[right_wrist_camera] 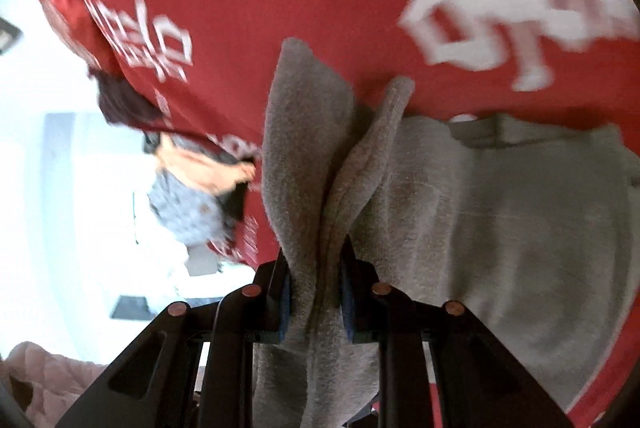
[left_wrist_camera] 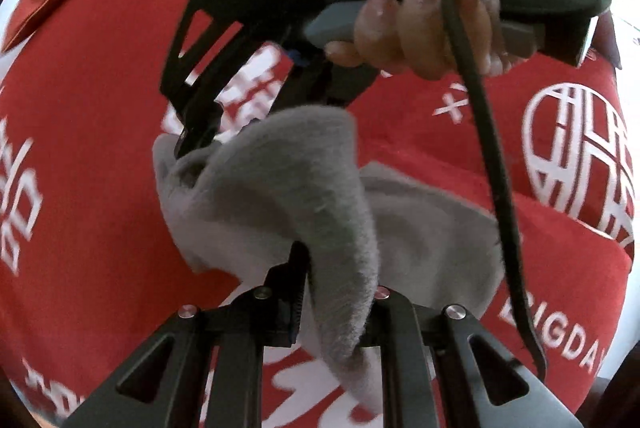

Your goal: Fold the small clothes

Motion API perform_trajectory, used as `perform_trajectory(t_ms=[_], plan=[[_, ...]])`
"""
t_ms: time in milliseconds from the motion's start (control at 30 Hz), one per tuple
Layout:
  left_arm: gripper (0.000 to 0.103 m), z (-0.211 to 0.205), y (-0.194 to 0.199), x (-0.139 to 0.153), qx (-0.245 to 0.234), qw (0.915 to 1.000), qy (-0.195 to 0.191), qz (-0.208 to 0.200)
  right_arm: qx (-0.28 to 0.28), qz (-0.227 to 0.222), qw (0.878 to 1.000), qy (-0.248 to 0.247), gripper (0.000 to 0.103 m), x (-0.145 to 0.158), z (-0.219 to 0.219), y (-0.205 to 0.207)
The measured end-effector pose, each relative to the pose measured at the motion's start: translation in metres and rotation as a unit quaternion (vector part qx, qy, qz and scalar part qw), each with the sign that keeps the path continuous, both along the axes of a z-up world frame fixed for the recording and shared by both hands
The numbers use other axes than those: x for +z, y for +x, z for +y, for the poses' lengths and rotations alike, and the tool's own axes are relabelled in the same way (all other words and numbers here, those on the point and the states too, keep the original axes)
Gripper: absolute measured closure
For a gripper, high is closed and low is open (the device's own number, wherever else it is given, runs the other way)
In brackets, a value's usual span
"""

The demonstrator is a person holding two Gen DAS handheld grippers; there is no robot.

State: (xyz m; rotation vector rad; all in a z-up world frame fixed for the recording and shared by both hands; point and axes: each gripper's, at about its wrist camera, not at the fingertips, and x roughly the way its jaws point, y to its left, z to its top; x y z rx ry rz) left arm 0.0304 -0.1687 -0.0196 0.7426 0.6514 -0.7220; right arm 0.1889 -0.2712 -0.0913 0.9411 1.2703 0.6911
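here both grippers clamp the same grey sock (right_wrist_camera: 316,156) — left gripper (left_wrist_camera: 336,292) and right gripper (right_wrist_camera: 316,268) jaws closed on it — above the red cloth (left_wrist_camera: 100,108).

A red cloth printed with white characters and a round emblem (left_wrist_camera: 100,148) covers the whole surface; nothing of the surface beneath it shows. In the left wrist view it lies mostly smooth, with a raised crease running across its right part near the emblem. A grey, fuzzy knitted garment (left_wrist_camera: 432,228) rests partly on this cloth. In the right wrist view the same red cloth (right_wrist_camera: 240,8) fills the background, with the garment's flat grey part (right_wrist_camera: 520,228) spread against it.
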Motion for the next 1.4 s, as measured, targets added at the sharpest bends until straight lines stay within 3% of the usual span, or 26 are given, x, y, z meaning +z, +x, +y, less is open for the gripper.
perform_trajectory(t_ms=[167, 300, 400, 467, 567, 700, 867, 900, 967, 1033, 1167, 1267, 1400], plan=[[0.087, -0.048, -0.011, -0.03, -0.041, 0.9985, 0.02, 0.031, -0.063, 0.017, 0.998, 0.007, 0.081, -0.037, -0.066, -0.028], [0.087, -0.068, -0.023, -0.068, -0.065, 0.9953, 0.051, 0.051, -0.097, 0.073, 0.992, -0.023, 0.081, -0.094, -0.109, -0.046], [0.087, -0.077, -0.029, -0.084, -0.073, 0.9933, 0.065, 0.06, -0.093, 0.101, 0.989, -0.052, 0.081, -0.133, -0.119, -0.055], [0.087, -0.075, -0.03, -0.086, -0.069, 0.9931, 0.072, 0.062, -0.092, 0.106, 0.988, -0.056, 0.081, -0.143, -0.12, -0.056], [0.086, -0.07, -0.029, -0.083, -0.061, 0.993, 0.068, 0.074, -0.103, 0.109, 0.988, -0.047, 0.079, -0.146, -0.12, -0.059], [0.086, -0.059, -0.024, -0.069, -0.044, 0.9911, 0.063, 0.108, -0.112, 0.111, 0.985, -0.064, 0.06, -0.129, -0.117, -0.067], [0.085, -0.019, -0.007, -0.05, 0.031, 0.9846, 0.033, 0.169, -0.147, 0.101, 0.981, -0.077, 0.058, -0.092, -0.118, -0.101], [0.079, -0.009, -0.006, -0.047, 0.051, 0.9834, 0.028, 0.172, -0.154, 0.1, 0.98, -0.077, 0.058, -0.086, -0.12, -0.112], [0.026, 0.014, -0.005, -0.045, 0.102, 0.9811, 0.019, 0.164, -0.169, 0.096, 0.979, -0.067, 0.055, -0.075, -0.121, -0.14], [0.024, 0.032, -0.007, -0.046, 0.133, 0.9758, 0.008, 0.174, -0.181, 0.102, 0.977, -0.05, 0.051, -0.072, -0.117, -0.163], [0.024, 0.053, -0.005, -0.068, 0.176, 0.9555, 0.008, 0.237, -0.19, 0.133, 0.973, -0.005, 0.049, -0.087, -0.096, -0.197], [0.024, 0.056, -0.011, -0.084, 0.188, 0.9511, 0.022, 0.244, -0.191, 0.151, 0.97, 0.005, 0.049, -0.104, -0.072, -0.201], [0.024, 0.058, -0.003, -0.087, 0.229, 0.9371, -0.014, 0.264, -0.212, 0.145, 0.966, 0.025, 0.049, -0.114, -0.054, -0.194]])
